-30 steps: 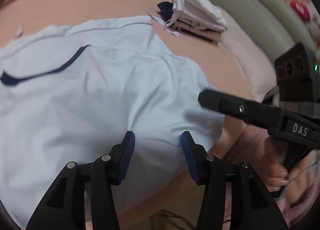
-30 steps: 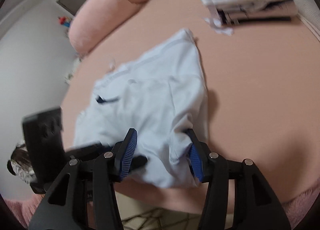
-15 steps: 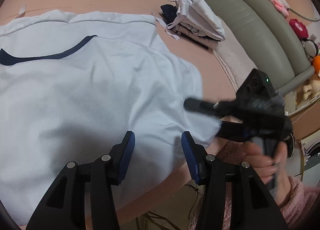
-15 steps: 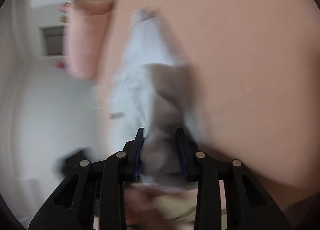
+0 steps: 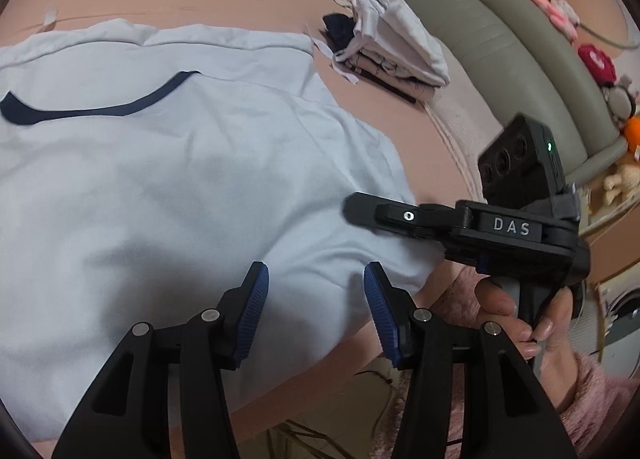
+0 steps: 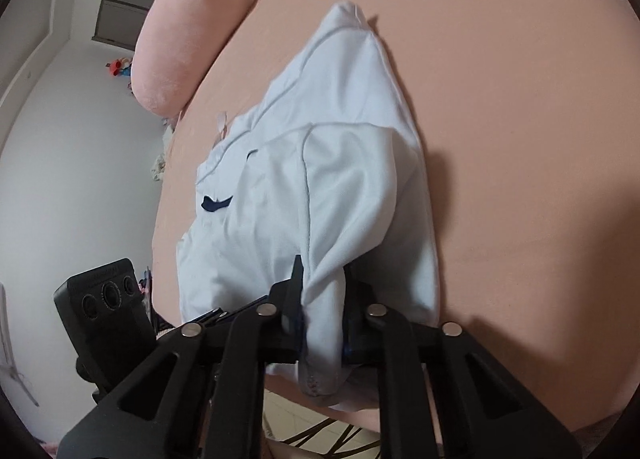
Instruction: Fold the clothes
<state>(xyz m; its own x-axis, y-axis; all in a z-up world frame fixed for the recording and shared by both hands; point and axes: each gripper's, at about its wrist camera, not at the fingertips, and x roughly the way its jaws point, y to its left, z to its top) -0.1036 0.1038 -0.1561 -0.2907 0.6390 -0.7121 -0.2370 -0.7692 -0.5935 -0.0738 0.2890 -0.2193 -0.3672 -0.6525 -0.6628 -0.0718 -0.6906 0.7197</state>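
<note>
right gripper point(image 6: 322, 313) pinching shirt point(image 6: 320, 179) corner

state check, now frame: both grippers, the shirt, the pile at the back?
left hand-held gripper: open, over the shirt's near edge, gripping nothing.
right hand-held gripper: shut on a bunched fold of the shirt's edge.
light blue shirt: spread on the bed, wrinkled, one edge lifted by the right hand-held gripper.
clothes pile: folded, stacked at the far side, apart from the shirt.

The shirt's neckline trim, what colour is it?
Dark navy trim on a pale blue shirt, clearest in the left wrist view.
</note>
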